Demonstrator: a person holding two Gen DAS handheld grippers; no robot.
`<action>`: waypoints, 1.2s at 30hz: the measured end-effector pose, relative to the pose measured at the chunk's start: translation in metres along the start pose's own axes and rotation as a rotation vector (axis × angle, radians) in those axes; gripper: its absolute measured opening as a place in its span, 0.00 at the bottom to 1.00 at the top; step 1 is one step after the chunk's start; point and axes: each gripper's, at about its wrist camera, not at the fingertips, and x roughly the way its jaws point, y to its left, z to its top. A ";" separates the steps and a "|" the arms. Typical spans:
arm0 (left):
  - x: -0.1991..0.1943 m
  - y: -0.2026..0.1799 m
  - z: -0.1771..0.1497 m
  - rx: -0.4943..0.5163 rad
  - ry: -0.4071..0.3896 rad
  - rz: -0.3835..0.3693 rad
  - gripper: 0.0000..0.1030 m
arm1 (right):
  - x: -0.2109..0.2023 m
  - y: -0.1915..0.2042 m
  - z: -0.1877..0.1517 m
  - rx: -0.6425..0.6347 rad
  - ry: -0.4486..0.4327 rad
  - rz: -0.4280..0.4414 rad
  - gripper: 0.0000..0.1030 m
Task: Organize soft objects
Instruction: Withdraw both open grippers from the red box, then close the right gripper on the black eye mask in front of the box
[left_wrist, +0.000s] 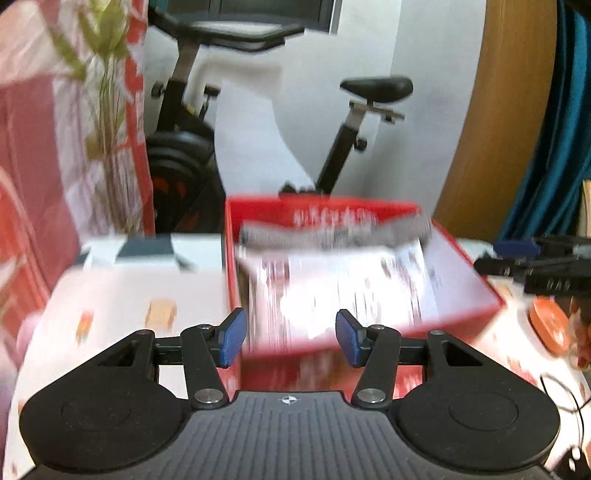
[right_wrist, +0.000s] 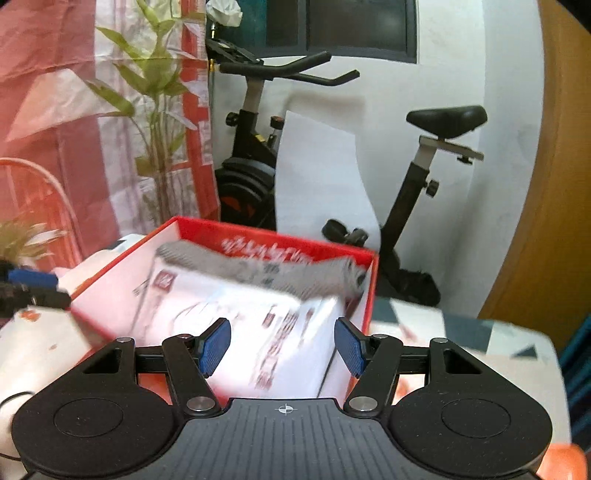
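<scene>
Both claws stand half open with nothing between their blue pads. The left claw (left_wrist: 291, 341) and the right claw (right_wrist: 282, 347) each point forward and downward at the near edge of an open red box (left_wrist: 480, 280), one from either side. In the left view the other claw's dark fingers show at the far right edge; in the right view they show at the far left.

Just ahead of both claws, inside the box, lies a white printed package (right_wrist: 258, 325) filling most of the floor. Beyond it, against the box's back wall, a grey knitted soft item (right_wrist: 258, 271), possibly a folded cloth or sock, is draped across the package's far end. It is blurred, so I cannot tell exactly what it is.

The box sits on a bench covered in a pale patterned cloth (left_wrist: 122, 306). Farther out stand an exercise bike (right_wrist: 436, 122), a potted green plant (right_wrist: 155, 81) and a red-and-white curtain (right_wrist: 48, 74).

The grey piece looks already placed, so the sensible step is probably to back away cleanly and seek the next soft thing. Doing that well means keeping the pads apart, lifting clear of the box's red rim, and not snagging the knit. The hands themselves are out of sight behind the cameras.
</scene>
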 end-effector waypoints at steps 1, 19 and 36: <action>-0.004 0.000 -0.010 -0.001 0.013 -0.004 0.54 | -0.007 0.003 -0.007 0.004 0.000 0.005 0.57; -0.015 0.025 -0.102 -0.232 0.111 0.017 0.53 | -0.013 0.066 -0.146 -0.142 0.291 0.049 0.57; -0.002 0.010 -0.120 -0.238 0.152 -0.002 0.53 | -0.008 0.071 -0.159 -0.173 0.340 0.115 0.17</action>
